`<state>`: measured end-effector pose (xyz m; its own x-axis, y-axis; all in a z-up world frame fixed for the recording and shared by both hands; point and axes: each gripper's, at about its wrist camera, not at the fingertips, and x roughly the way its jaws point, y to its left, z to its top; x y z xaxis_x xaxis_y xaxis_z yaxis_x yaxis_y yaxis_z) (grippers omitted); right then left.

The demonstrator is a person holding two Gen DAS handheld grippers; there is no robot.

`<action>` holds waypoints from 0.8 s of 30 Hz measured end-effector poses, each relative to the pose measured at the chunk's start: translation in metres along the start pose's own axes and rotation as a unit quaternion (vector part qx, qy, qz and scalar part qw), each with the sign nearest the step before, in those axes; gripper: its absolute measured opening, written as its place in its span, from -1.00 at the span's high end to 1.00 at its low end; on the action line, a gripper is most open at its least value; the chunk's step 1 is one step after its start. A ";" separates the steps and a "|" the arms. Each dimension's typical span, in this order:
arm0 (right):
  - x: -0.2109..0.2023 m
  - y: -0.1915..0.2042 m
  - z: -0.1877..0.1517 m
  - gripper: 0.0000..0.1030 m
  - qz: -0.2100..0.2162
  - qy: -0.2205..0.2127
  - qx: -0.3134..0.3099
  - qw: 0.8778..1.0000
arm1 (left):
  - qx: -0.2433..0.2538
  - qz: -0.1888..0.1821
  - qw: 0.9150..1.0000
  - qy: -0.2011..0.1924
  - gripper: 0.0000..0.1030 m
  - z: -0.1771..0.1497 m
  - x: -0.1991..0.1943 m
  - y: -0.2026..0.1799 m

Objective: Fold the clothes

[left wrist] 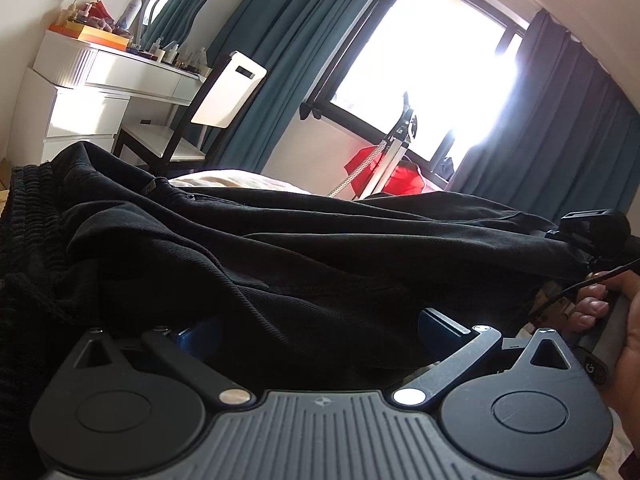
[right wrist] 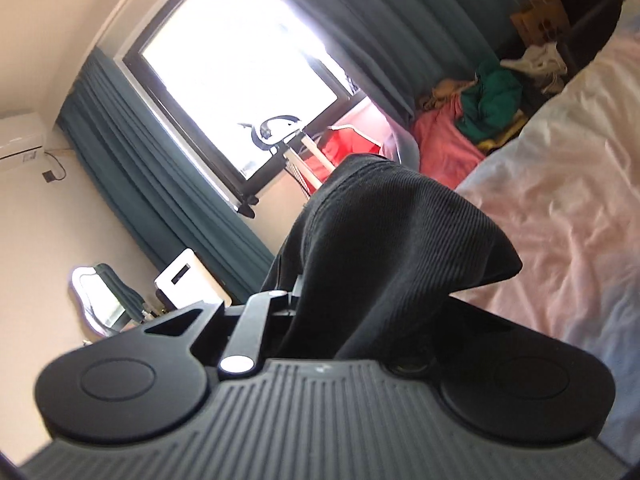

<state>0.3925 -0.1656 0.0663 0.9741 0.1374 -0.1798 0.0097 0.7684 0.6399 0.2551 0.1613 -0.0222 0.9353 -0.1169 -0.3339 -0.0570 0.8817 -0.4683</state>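
Left wrist view: the black garment [left wrist: 280,240] is seen heaped across the bed [left wrist: 240,180], its ribbed waistband at the left edge. Cloth is draped over the left gripper [left wrist: 320,320]; the blue fingers [left wrist: 440,326] stand spread, yet whether the jaws press on the fabric cannot be told, the tips being buried. At the right edge a hand [left wrist: 616,320] is seen on the other tool's handle.

Right wrist view: the right gripper [right wrist: 352,304] is rolled sideways. Its jaws are drawn nearly together, apparently pinching a fold of the black garment [right wrist: 384,232], which is held above the pale bed [right wrist: 560,200].
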 end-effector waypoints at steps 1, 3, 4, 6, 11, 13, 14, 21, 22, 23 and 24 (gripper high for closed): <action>-0.016 0.002 0.011 0.60 -0.013 -0.021 -0.019 1.000 | 0.002 -0.008 1.000 -0.001 -0.99 0.000 -0.004 -0.002; -0.048 0.001 0.028 0.65 -0.040 -0.066 -0.053 0.996 | 0.004 -0.031 0.999 -0.001 -0.99 -0.002 -0.011 -0.008; -0.063 -0.001 0.036 0.69 -0.052 -0.087 -0.068 0.992 | 0.004 -0.042 0.999 -0.001 -0.99 -0.003 -0.014 -0.010; -0.089 -0.012 0.052 0.77 -0.070 -0.120 -0.089 0.986 | 0.006 -0.057 0.998 0.002 -0.99 -0.007 -0.019 -0.015; -0.108 -0.075 0.063 0.78 -0.135 -0.089 -0.103 0.981 | 0.017 -0.054 0.998 0.031 -0.99 -0.020 -0.011 -0.024; -0.105 -0.119 0.052 0.78 -0.165 -0.044 -0.064 0.983 | 0.031 -0.046 0.998 0.038 -0.99 -0.026 -0.007 -0.029; -0.105 -0.141 0.045 0.78 -0.175 -0.019 -0.039 0.984 | 0.039 -0.041 0.998 0.041 -0.99 -0.029 -0.005 -0.031; -0.125 -0.201 0.008 0.78 -0.160 0.044 0.037 0.985 | 0.070 -0.014 0.996 0.054 -0.99 -0.047 0.007 -0.050; -0.129 -0.201 0.007 0.78 -0.153 0.046 0.042 0.986 | 0.073 -0.010 0.996 0.054 -0.99 -0.048 0.007 -0.053; -0.132 -0.200 0.007 0.77 -0.148 0.046 0.048 0.987 | 0.078 -0.006 0.995 0.055 -0.99 -0.050 0.008 -0.057; -0.135 -0.200 0.006 0.77 -0.144 0.044 0.054 0.987 | 0.083 -0.002 0.995 0.056 -0.99 -0.049 0.009 -0.061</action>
<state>0.2610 -0.3416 -0.0325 0.9041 -0.0198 -0.4269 0.3124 0.7124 0.6284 0.2494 0.0837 -0.0365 0.8906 -0.1627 -0.4247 0.0146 0.9436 -0.3309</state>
